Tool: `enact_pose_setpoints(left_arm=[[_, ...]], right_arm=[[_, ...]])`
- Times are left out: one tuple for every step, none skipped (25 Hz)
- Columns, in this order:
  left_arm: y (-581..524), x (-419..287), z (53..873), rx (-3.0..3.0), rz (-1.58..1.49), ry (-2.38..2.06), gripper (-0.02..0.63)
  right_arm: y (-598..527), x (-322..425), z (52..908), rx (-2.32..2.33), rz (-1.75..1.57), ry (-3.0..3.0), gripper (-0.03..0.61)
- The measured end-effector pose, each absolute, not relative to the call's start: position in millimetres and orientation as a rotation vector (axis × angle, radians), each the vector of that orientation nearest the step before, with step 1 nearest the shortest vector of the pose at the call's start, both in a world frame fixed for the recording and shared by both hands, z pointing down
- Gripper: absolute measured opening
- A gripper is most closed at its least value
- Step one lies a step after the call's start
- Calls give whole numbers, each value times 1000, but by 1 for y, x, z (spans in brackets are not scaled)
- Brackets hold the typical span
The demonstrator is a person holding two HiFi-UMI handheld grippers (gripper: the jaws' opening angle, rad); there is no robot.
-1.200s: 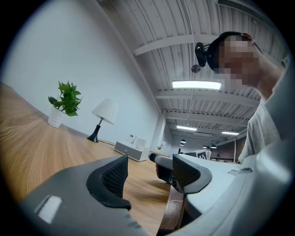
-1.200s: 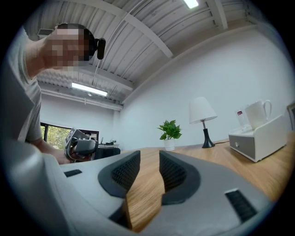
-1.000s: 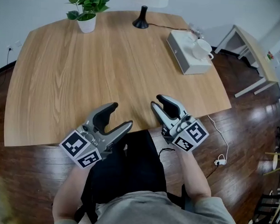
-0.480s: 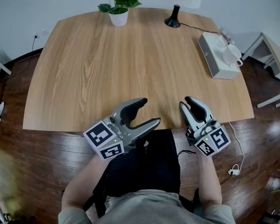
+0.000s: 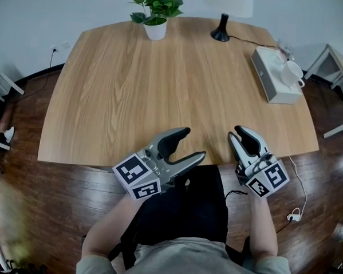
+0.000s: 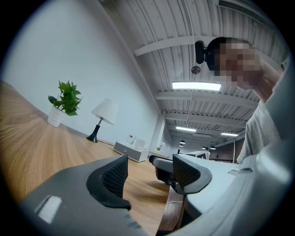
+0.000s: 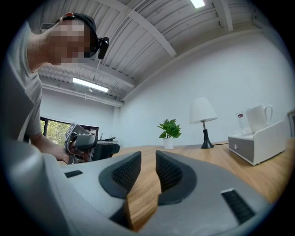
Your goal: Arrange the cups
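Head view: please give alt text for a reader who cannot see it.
A person holds the left gripper and the right gripper, both open and empty, at the near edge of a wooden table. Far across it stand a potted plant, a lamp and a white box bearing a white cup.

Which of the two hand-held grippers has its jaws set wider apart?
The left hand-held gripper: its jaws gape wide, whereas the right hand-held gripper shows only a narrow gap. Nothing sits between either pair.
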State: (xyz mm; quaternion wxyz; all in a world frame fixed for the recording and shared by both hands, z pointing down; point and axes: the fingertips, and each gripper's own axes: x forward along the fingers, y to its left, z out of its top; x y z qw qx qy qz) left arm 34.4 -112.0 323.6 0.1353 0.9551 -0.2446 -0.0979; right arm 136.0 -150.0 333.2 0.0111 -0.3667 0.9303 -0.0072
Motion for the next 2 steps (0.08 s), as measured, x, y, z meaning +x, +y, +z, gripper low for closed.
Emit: enact_pose_setpoints(left_arm=[[-112, 34, 323, 2769, -285, -709, 295], [-113, 35, 321, 2772, -287, -710, 295]], right_arm=[[-151, 136, 332, -1141, -19, 2903, 115], [-151, 136, 331, -1139, -15, 2903, 115]])
